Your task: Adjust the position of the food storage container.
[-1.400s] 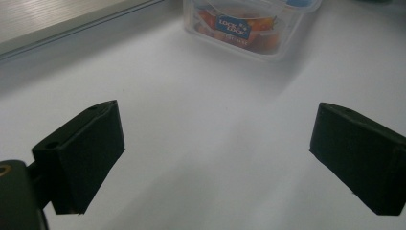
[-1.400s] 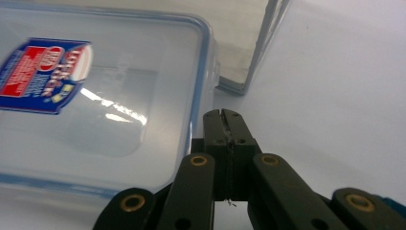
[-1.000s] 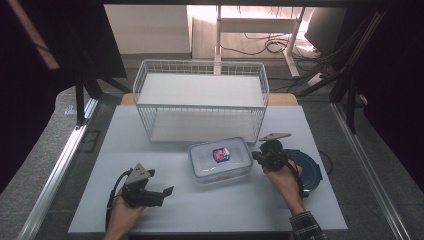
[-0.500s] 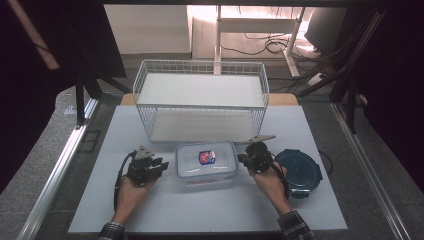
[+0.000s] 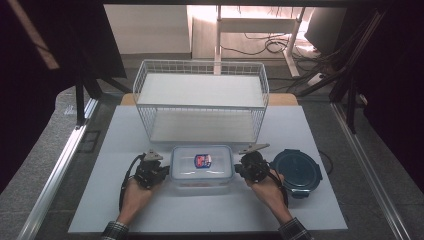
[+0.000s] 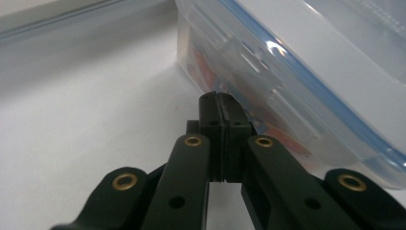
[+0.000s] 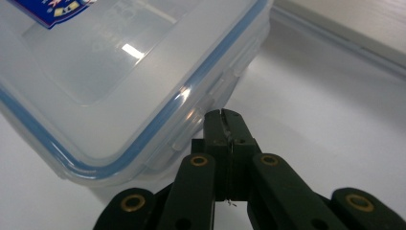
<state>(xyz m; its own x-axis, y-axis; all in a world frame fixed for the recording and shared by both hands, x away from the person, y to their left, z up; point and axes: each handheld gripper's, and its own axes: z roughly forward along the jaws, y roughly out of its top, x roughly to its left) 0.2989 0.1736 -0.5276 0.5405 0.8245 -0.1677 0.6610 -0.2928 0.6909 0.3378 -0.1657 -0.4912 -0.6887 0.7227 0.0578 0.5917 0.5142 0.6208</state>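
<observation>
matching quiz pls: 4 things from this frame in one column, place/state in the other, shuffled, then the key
1. clear container
2. round dark lid
3. wire basket
4. left claw

A. at the table's right, beside the right claw
B. jaws shut, tips at the container's left end
C. between the two claws, lid on
D. behind the container, nothing in it

Pairs: 1-C, 2-A, 3-D, 4-B

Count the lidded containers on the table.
2: a clear rectangular box between the two grippers, in front of the wire basket, and a dark round container to its right.
</observation>
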